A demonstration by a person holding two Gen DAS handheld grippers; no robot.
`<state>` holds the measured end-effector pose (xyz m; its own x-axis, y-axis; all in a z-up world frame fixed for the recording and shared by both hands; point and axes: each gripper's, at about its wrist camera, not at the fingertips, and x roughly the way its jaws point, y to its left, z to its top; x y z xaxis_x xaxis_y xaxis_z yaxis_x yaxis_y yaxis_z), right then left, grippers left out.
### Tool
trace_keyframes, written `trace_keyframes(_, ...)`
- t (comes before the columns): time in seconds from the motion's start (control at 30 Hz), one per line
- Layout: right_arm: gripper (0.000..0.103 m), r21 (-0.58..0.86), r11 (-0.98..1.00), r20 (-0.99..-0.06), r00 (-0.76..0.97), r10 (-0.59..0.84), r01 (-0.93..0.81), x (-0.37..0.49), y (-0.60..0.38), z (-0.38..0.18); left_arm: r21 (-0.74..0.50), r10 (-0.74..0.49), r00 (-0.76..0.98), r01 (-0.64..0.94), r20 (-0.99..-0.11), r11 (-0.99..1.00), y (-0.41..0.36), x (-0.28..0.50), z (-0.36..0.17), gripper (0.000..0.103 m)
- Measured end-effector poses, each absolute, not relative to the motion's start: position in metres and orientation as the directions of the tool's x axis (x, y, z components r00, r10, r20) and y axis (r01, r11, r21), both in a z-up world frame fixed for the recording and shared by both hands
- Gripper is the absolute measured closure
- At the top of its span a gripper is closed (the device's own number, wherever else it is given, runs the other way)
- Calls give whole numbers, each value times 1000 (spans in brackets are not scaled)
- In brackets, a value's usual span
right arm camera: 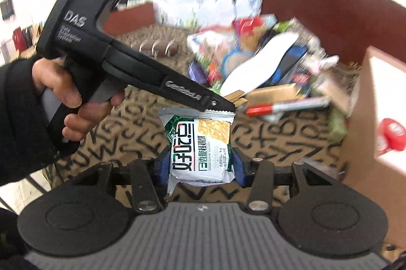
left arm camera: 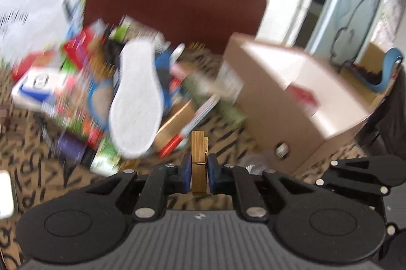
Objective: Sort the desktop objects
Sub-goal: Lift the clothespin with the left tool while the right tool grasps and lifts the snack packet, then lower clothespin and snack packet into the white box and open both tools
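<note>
My left gripper [left arm camera: 199, 175] is shut on a wooden clothespin [left arm camera: 198, 161] and holds it above the patterned tablecloth. In the right wrist view the left gripper [right arm camera: 232, 105] reaches in from the left, with the clothespin [right arm camera: 237, 97] at its tip. My right gripper [right arm camera: 200, 164] is shut on a green and white cracker packet [right arm camera: 199, 148]. A pile of mixed objects [left arm camera: 101, 92] lies ahead, with a white shoe insole [left arm camera: 137, 100] on top and a red-capped marker [left arm camera: 175, 143] at its near edge. The pile [right arm camera: 253, 59] also shows in the right wrist view.
An open cardboard box [left arm camera: 291, 97] stands to the right of the pile, with a red item [right arm camera: 392, 134] inside. A dark red chair back [left arm camera: 175, 3] rises behind the table. A white printed bag [left arm camera: 33, 11] stands at the back left. The tablecloth [right arm camera: 291, 140] carries black letters.
</note>
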<state>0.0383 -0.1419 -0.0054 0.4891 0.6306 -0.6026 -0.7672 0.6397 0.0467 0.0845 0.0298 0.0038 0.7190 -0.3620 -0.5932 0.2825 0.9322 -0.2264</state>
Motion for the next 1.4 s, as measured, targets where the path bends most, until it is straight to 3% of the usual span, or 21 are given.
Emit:
trace_keyframes(0.27,56,-48,740,-517,651,556,-671,49,-206,54,-251,-487,729,418,-481,873,-23,97,66,91)
trace_keyframes(0.43,56,-110,820,-508,741,438,-561,65,-253,74,-237,-535,706,483,-464,843,-68,116,81,91)
trace_keyframes(0.53,56,-74,862,-523,756,395,-501,80,-283,78,-263,-569,675,508,-470,820,-93,129,82,91)
trace_keyframes(0.77,56,-159,926,-609,772,181,-343,125,-338,59,-252,-607,568,581,-556,774,-167,162,64,91)
trace_keyframes(1.0,56,-241,912,-763,646,34,-333,175,-362,20,-289,-584,432,575,-687,765,-224,208,24,91)
trace_keyframes(1.4,55,-225,869,-893,451,-2,-441,220,-364,-8,-265,-551,337,615,-763,743,-267,239,-3,91)
